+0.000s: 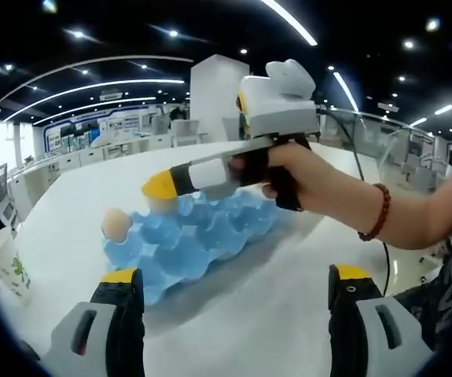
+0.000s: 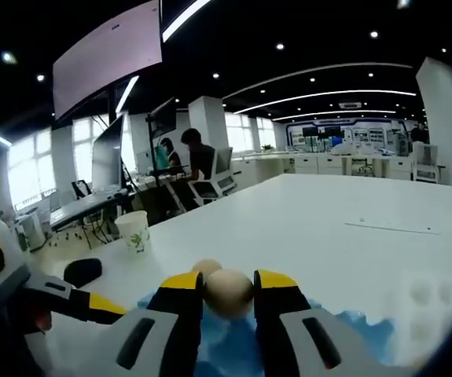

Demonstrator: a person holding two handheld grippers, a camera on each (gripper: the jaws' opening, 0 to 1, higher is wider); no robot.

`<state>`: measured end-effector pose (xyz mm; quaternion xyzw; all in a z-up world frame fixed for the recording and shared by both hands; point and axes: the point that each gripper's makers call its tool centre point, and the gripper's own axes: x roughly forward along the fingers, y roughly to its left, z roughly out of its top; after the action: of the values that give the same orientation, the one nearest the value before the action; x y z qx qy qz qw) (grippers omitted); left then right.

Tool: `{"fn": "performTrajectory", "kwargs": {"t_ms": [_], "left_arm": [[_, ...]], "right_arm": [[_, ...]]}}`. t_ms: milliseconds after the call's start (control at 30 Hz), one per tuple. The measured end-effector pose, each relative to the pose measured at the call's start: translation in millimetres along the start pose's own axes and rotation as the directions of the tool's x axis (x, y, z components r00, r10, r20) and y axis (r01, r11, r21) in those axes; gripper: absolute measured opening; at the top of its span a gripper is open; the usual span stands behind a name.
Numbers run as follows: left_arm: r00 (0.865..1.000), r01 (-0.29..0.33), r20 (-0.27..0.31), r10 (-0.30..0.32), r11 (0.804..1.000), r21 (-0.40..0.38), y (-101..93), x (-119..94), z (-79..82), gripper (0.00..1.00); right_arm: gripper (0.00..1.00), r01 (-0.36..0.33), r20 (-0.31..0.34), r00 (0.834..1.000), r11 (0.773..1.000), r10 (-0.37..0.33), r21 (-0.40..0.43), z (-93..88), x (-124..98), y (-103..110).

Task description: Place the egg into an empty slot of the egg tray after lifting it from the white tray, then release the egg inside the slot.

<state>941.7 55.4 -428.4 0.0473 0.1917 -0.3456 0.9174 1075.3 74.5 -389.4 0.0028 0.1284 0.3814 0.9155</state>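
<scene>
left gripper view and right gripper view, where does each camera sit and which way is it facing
Left gripper view: rides the left claw, jaws wide apart, facing across the white table at the blue moulded egg tray; the person's hand brings the right claw in over it.
Right gripper view: rides the right claw, closed on a tan egg above the tray, looking towards a paper cup and desks; the left claw shows lower left.
Shared: tray, table, cup, a second egg in the tray.
</scene>
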Motion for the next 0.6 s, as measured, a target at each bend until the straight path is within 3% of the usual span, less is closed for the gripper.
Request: {"fn": "performTrajectory", "kwargs": {"t_ms": [600], "left_arm": [[1.000, 0.008, -0.004, -0.008, 1.000, 0.005, 4.0, 2.9, -0.6, 1.00]], "right_arm": [[0.26, -0.013, -0.038, 0.999, 0.999, 0.012, -0.030, -12.6, 24.9, 1.4]]}}
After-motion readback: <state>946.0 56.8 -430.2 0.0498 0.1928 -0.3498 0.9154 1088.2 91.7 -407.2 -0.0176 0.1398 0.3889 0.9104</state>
